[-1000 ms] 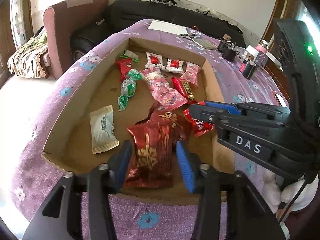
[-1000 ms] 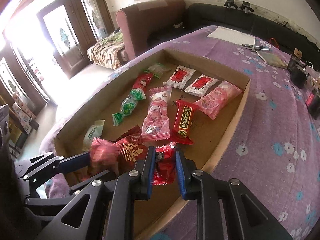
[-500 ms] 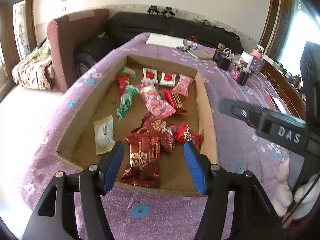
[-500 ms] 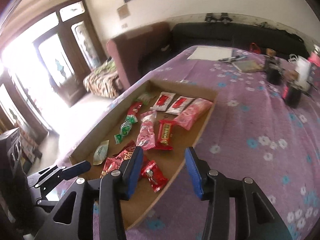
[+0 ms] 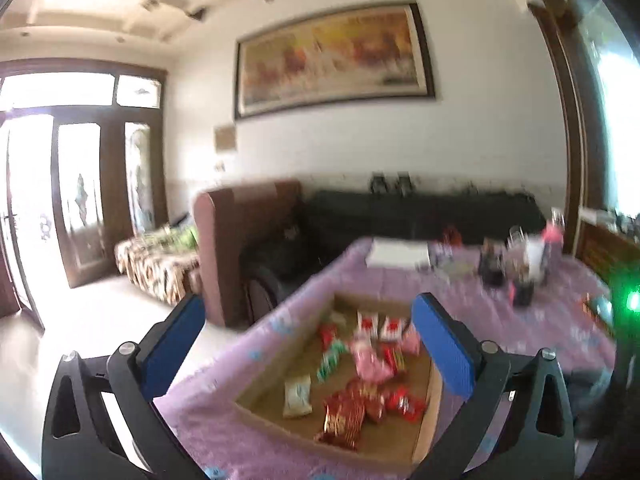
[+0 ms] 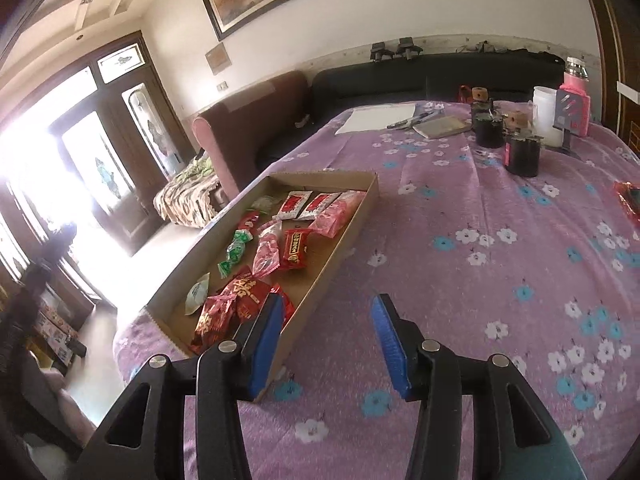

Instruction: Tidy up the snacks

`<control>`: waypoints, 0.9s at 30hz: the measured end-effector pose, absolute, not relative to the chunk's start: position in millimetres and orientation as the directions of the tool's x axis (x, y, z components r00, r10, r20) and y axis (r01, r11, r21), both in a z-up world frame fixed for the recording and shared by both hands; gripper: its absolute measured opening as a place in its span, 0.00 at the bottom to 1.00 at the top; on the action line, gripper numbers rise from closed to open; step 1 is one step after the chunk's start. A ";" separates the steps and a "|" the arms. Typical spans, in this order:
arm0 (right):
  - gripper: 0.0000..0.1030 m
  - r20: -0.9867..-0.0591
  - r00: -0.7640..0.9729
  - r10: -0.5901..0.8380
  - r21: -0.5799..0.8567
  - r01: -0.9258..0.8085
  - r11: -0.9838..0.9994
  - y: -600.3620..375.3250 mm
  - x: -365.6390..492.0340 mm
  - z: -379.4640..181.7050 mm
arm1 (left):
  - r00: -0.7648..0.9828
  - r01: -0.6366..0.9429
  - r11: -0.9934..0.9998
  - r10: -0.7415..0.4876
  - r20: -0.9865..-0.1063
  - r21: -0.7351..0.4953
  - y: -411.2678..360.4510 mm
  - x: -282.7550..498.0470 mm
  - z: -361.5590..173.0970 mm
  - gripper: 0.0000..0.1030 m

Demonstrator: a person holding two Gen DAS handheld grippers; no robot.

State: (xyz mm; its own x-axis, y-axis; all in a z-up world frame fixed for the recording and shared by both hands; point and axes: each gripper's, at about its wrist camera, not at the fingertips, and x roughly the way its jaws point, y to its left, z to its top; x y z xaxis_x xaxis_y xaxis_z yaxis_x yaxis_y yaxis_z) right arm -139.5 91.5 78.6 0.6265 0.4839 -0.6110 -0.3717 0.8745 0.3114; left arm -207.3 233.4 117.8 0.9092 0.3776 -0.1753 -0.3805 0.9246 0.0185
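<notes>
A shallow cardboard tray (image 6: 362, 216) lies on the purple flowered table and holds several snack packets: dark red packets (image 6: 236, 300) at the near end, a white one (image 6: 198, 290), green candies (image 6: 236, 250), pink and red ones (image 6: 296, 246) farther in. The tray also shows in the blurred left wrist view (image 5: 424, 432) with the red packets (image 5: 346, 416). My left gripper (image 5: 308, 336) is open and empty, raised well back from the tray. My right gripper (image 6: 324, 340) is open and empty, above the table just right of the tray's near corner.
Black cups (image 6: 522, 154), a white cup (image 6: 546, 114), a pink bottle (image 6: 576, 96), a notebook (image 6: 440, 126) and paper (image 6: 378, 118) stand at the table's far end. A red packet (image 6: 630, 200) lies at the right edge. Sofas (image 6: 256, 120) stand beyond the table.
Both grippers let go of their red packets, opened wide and pulled up and back from the tray. The packets now lie in the tray's near end.
</notes>
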 end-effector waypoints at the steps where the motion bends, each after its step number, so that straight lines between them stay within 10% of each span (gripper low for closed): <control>1: 0.48 -0.607 0.629 0.485 0.309 -0.375 0.874 91.2 -143.0 79.4 | 0.905 -0.394 0.919 0.390 -0.167 0.012 233.8 -208.7 119.4 1.00; 13: 0.59 -0.599 0.650 0.468 0.224 -0.425 0.877 102.7 -170.4 77.5 | 0.783 -0.402 0.915 0.319 -0.534 -0.042 246.8 -158.1 72.8 1.00; 27: 0.61 -0.654 0.620 0.433 0.138 -0.465 0.874 135.6 -175.7 57.6 | 0.713 -0.376 0.926 0.280 -0.643 -0.015 245.7 -141.9 47.5 1.00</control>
